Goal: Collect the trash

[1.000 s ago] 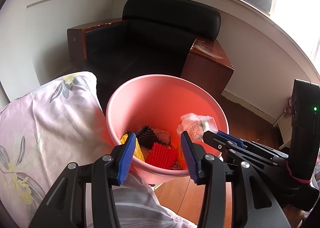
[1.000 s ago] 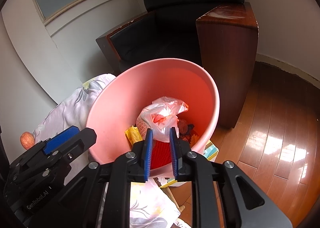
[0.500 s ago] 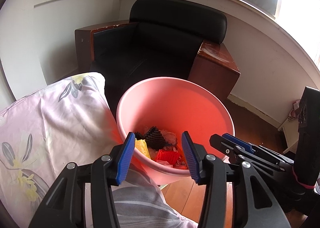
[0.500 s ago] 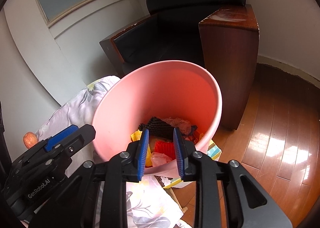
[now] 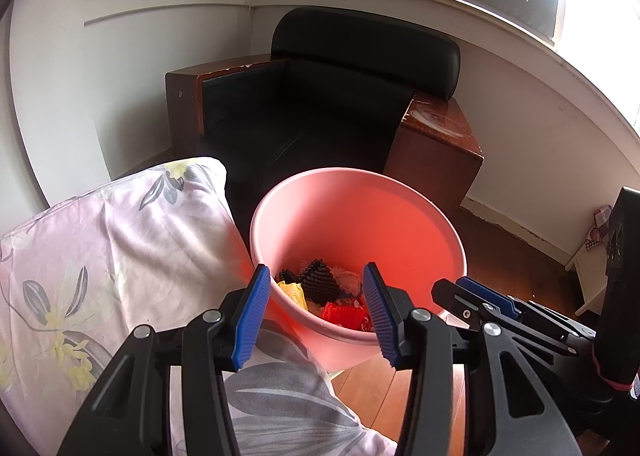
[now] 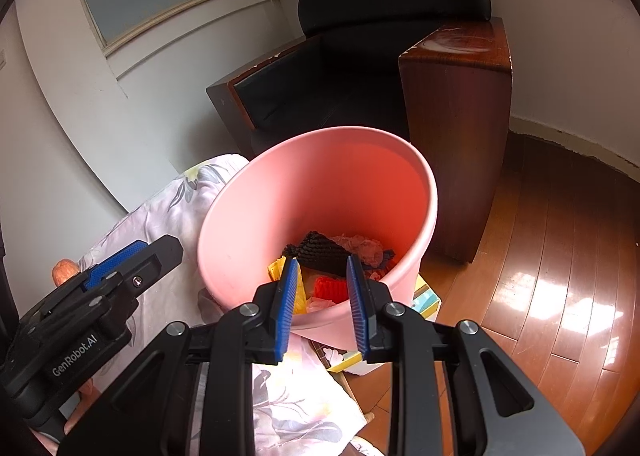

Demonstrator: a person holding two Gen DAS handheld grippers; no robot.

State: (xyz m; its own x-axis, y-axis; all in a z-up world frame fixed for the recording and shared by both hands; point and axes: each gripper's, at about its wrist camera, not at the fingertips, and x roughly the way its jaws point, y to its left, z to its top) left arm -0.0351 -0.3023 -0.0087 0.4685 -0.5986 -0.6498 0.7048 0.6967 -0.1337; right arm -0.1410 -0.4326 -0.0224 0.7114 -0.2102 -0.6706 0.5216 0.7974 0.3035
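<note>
A pink bin (image 5: 360, 224) (image 6: 320, 176) stands in front of both grippers. Inside lie black netting (image 5: 318, 284) (image 6: 320, 250), a red ribbed piece (image 5: 344, 314) (image 6: 330, 288), a yellow scrap (image 5: 292, 292) and a crumpled clear plastic bag (image 6: 360, 246). My left gripper (image 5: 315, 268) hangs open just short of the near rim with nothing between its blue pads; in the right wrist view the left gripper (image 6: 160, 246) is beside the bin's left wall. My right gripper (image 6: 321, 258) is open and empty above the near rim; the left wrist view has the right gripper (image 5: 452, 286) beside the bin's right wall.
A floral bedsheet (image 5: 100, 256) covers the surface left of the bin. A black armchair with wooden arms (image 5: 320, 96) stands behind it. Wooden floor (image 6: 540, 276) spreads to the right. A coloured box (image 6: 424, 296) lies under the bin. A reddish fruit (image 6: 64, 270) rests on the sheet.
The right gripper's jaws have spread and the plastic bag it held has dropped into the bin. Both grippers have drawn back a little from the bin.
</note>
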